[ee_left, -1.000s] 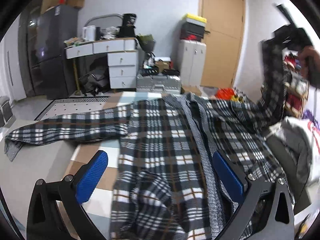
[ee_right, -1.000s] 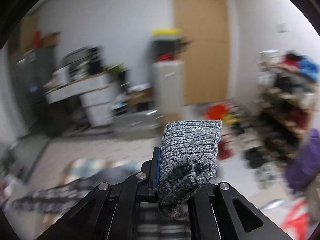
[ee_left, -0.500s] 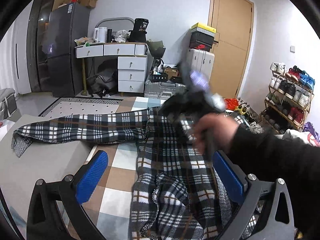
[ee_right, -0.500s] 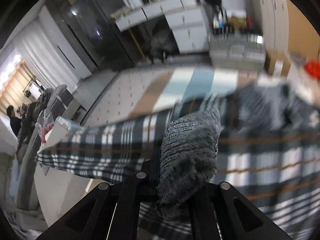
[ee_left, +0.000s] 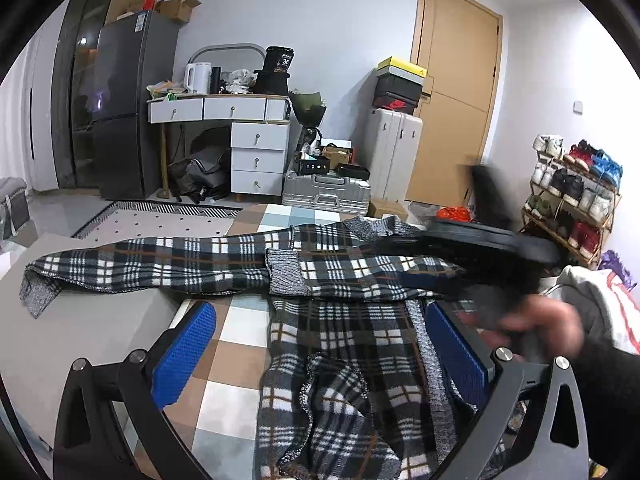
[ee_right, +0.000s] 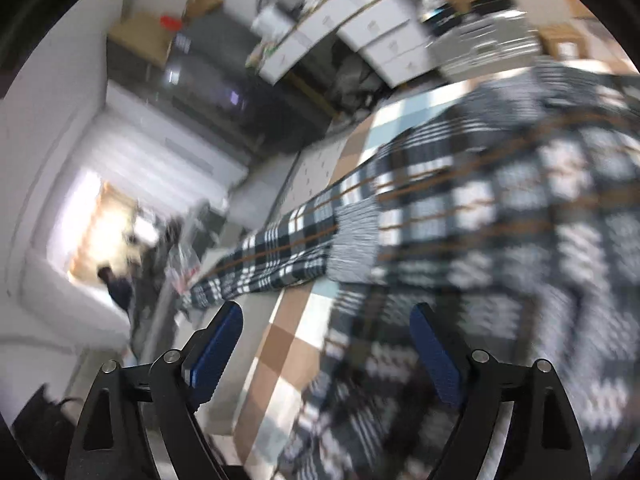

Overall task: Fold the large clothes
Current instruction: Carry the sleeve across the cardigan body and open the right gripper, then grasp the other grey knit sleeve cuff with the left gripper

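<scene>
A dark plaid fleece cardigan with grey knit cuffs (ee_left: pixel 352 276) is lying across mid-frame, 1 sleeve folded over its body. The right gripper (ee_right: pixel 326 350) is opening, empty; the left gripper (ee_left: pixel 320 354) is hovering wide open, also empty. The released sleeve may be sliding back off, undoing the fold

A fridge (ee_left: pixel 120 104) stands beside a white desk (ee_left: pixel 236 136); suitcases (ee_left: pixel 326 192) sit near the door (ee_left: pixel 452 100), shoes (ee_left: pixel 572 196) fill a rack.

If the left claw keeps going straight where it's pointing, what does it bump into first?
Probably the plaid jacket. The left claw is open and tilted downward, with the crumpled plaid cloth lying right between its blue pads and ahead. Depth is hard to judge in this view.
</scene>
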### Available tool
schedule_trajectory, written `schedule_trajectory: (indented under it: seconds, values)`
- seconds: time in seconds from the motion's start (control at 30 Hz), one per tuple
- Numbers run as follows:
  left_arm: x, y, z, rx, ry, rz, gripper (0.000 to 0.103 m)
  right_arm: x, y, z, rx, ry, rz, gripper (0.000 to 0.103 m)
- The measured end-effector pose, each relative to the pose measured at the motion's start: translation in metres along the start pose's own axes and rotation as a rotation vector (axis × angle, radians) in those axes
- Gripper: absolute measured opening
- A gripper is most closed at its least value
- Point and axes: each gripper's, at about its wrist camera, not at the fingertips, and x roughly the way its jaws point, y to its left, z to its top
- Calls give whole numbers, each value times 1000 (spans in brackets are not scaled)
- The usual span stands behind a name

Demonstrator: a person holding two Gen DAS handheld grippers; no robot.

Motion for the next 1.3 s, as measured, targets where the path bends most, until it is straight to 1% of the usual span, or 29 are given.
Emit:
schedule_trajectory:
  seconds: [0.07,0.1,0.13,0.17,0.2,0.3,0.37,0.43,0.47,0.5,0.53,0.57,0.6,0.67,0.7,0.77,0.8,0.87,1.0,1.07,1.17,1.23,1.27,1.3]
  values:
    - [4,-2,-1,7,9,12,102,-35,-3,-17,17,-69,11,98]
    - [6,-2,-2,5,16,15,102,-63,-6,-33,5,-122,15,99]
    - [9,-2,-3,0,22,18,102,-71,2,-40,-9,-157,-1,101]
    - [11,-2,-3,-4,26,29,102,-88,5,-53,-23,-198,-22,103]
    - [14,-1,-4,-3,34,47,102,-105,5,-66,-26,-236,-25,103]
    - [20,2,-6,-18,51,70,102,-138,8,-98,-11,-330,-5,103]
    - [22,8,-7,-38,63,105,102,-154,11,-121,-14,-390,22,103]
    - [20,16,-8,-59,66,123,102,-165,9,-145,-41,-464,22,103]
    - [18,20,-8,-73,69,128,102,-169,8,-155,-55,-495,5,103]
    - [17,26,-7,-94,78,132,102,-173,9,-161,-60,-504,-18,103]
    - [17,33,-6,-119,100,122,102,-174,12,-162,-74,-481,-50,103]
    - [15,42,-4,-152,119,99,102,-176,16,-162,-98,-463,-52,103]
    - [12,52,-3,-183,130,82,102,-179,20,-163,-130,-465,-47,103]
    - [7,72,1,-229,155,96,102,-185,22,-166,-143,-494,-45,103]
    - [5,81,3,-243,164,103,102,-187,22,-165,-129,-496,-23,103]
    - [-1,114,10,-292,187,114,102,-187,19,-164,-101,-488,45,103]
    - [-2,128,14,-322,201,126,102,-188,18,-162,-87,-495,65,103]
    - [-6,170,22,-405,223,153,102,-189,18,-163,-86,-495,69,103]
    - [-7,246,26,-543,250,162,102,-189,16,-166,-89,-484,64,103]
    - [-1,270,23,-604,274,147,102,-189,15,-166,-87,-482,65,103]
    - [12,311,13,-757,307,97,102,-187,9,-164,-70,-482,62,103]
    - [21,331,6,-861,301,51,102,-185,4,-163,-49,-477,62,103]
    - [25,338,5,-894,306,41,102,-184,2,-163,-40,-476,56,103]
    - [27,345,4,-924,283,29,102,-183,-1,-162,-29,-475,40,103]
